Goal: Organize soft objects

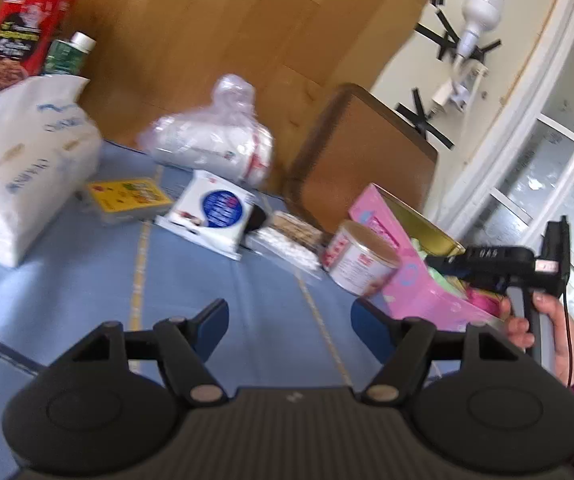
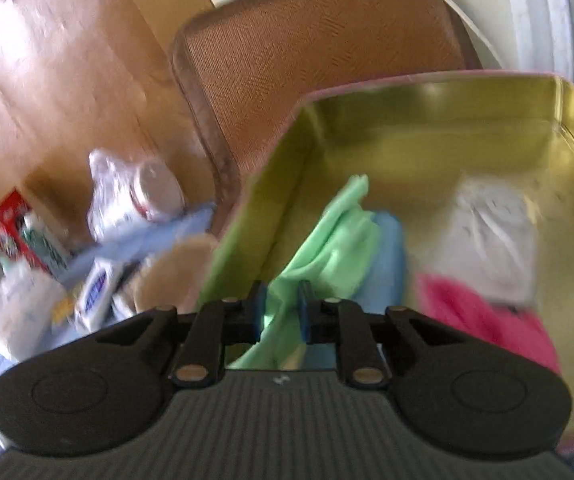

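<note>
The right gripper (image 2: 281, 308) was seen closed on a light green soft cloth (image 2: 327, 252), which was pinched between its blue pads inside the pink tin box with a golden inside (image 2: 427, 120). A blue cloth (image 2: 387, 248), a pink cloth (image 2: 487, 320) and a white crumpled piece (image 2: 491, 236) were lying in the same box. The left gripper (image 1: 289, 320) was held open and empty above the blue tablecloth (image 1: 247, 280), near a round white tin can (image 1: 361, 258).
</note>
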Motion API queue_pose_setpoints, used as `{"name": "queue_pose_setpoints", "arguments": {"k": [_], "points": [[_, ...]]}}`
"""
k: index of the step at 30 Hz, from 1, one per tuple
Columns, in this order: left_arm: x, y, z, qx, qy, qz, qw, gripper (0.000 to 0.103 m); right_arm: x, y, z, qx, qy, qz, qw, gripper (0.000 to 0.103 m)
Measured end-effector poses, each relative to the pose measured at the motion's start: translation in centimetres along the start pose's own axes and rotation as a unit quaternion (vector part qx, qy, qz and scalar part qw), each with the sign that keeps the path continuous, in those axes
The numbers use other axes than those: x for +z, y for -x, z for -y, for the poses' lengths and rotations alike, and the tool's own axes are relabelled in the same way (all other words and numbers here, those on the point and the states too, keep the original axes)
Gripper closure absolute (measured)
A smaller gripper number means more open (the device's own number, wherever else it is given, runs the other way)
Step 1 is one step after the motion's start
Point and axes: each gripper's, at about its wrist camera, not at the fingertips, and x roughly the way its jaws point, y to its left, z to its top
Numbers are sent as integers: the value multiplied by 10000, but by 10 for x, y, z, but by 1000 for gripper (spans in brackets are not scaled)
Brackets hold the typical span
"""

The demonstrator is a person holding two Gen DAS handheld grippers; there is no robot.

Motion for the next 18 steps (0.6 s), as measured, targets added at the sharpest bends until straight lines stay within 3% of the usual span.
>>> {"name": "queue_pose_setpoints", "arguments": {"k": [2,3,4,6,10,14,18], "points": [[2,8,-9,123,41,144,9998,30,-1,12,-20,-413,341,623,9966,75],[3,12,-15,216,66,228,9995,29,-2,19,-30,-557,496,911,9931,65],[4,14,-21,313,82,292,9990,28,-4,27,-39,-576,598,1185,9895,58],[4,18,-35,548,120,393,9976,28,-9,37,-56,-395,751,1455,9857,57],[1,15,-61,779,485,435,9948,28,-26,34,-111,226,1424,1245,9817,55],[1,16,-62,665,459,525,9953,28,-42,-3,-164,927,1677,546,9800,51],[0,15,-57,571,255,515,9967,28,-47,-58,-207,973,1977,265,9751,45]]}}
